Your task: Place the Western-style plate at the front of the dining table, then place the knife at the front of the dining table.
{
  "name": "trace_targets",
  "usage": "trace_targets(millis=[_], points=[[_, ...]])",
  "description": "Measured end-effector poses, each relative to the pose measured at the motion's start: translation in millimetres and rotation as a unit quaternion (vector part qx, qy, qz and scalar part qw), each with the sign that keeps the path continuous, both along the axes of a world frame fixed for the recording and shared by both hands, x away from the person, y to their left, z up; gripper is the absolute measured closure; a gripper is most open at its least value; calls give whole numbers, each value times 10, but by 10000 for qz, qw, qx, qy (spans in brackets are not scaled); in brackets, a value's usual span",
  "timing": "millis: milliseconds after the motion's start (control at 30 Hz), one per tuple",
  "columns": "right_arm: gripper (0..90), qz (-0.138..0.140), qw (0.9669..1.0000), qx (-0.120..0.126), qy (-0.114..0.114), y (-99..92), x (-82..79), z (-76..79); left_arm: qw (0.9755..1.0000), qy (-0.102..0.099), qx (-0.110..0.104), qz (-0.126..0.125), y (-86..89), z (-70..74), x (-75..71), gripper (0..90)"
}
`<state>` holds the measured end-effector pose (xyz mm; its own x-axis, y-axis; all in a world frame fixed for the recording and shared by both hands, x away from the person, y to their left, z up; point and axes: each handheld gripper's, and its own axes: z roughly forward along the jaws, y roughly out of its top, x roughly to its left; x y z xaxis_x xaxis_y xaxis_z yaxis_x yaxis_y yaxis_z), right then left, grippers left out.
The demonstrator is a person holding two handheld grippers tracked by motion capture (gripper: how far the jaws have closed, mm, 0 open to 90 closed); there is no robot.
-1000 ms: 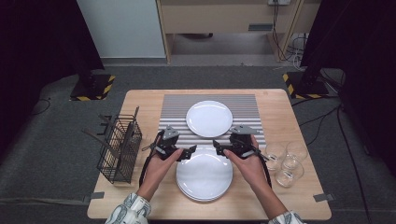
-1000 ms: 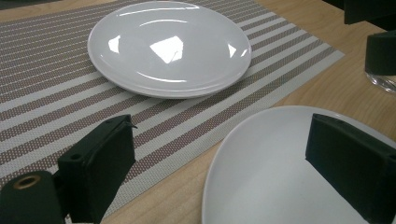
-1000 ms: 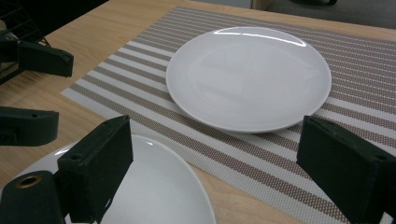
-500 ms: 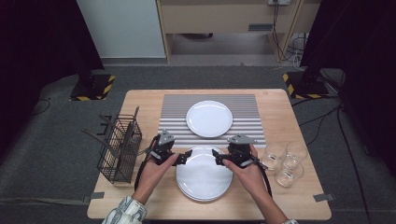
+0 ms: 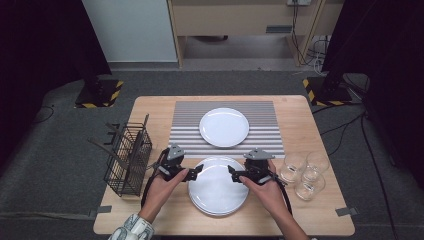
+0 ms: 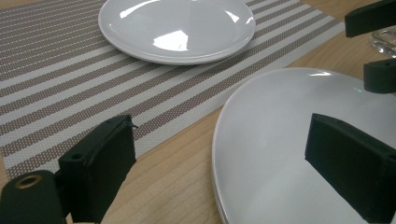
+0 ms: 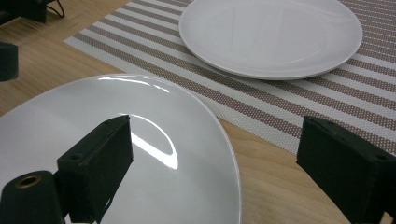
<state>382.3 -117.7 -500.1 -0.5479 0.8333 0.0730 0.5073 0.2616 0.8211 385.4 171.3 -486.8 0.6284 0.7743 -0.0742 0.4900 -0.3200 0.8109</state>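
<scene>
- Both grippers have drawn apart and lower, to opposite rims of the stacked round white plates [image 5: 218, 186].
- Left gripper [image 5: 196, 172]: jaws wide, straddling the rim.
- Right gripper [image 5: 233, 174]: likewise wide, gripping nothing.
- The stack sits on the wooden table [image 5: 325, 215], before the striped placemat [image 5: 189, 125].

The high view looks forward and down from above the person's side, taking in the whole table [image 5: 150, 107] from some way off. Each gripper view sits low and close over the near plate [image 6: 280, 149], looking toward the mat [image 7: 299, 109]. All three views share the near plate, far plate [image 5: 224, 127] and mat.
</scene>
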Motion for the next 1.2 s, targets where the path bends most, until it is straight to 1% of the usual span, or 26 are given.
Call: trace_targets(millis=[133, 267, 367, 433, 533, 667, 800, 900, 1000, 1200], points=[[106, -26, 10000, 7, 14, -20, 9, -2, 10000, 35, 75, 50, 47, 5, -26, 78], [105, 6, 10000, -63, 21, -29, 20, -26, 9999, 58, 82, 102, 85, 18, -45, 82], [104, 0, 10000, -79, 53, -34, 20, -34, 9997, 12, 168, 163, 107, 26, -68, 82], [103, -6, 9999, -93, 47, -43, 22, -35, 9996, 10, 171, 205, 124, 36, -85, 85], [103, -42, 9999, -84, 57, -69, 24, -35, 9996, -5, 169, 236, 148, 65, -132, 88], [102, -79, 9999, -94, 60, -114, 25, -45, 9996, -6, 167, 218, 160, 100, -204, 89], [103, -106, 9999, -76, 106, -123, 20, -54, 9995, 6, 130, 286, 173, 122, -280, 93], [103, -33, 9999, -123, 91, -109, 7, -63, 9994, 0, 131, 321, 198, 134, -336, 101], [102, -17, 9999, -133, 101, -96, 1, -69, 9991, 28, 186, 382, 236, 148, -386, 117], [102, -18, 9999, -126, 117, -107, 1, -69, 9987, 15, 242, 440, 299, 178, -468, 132]])
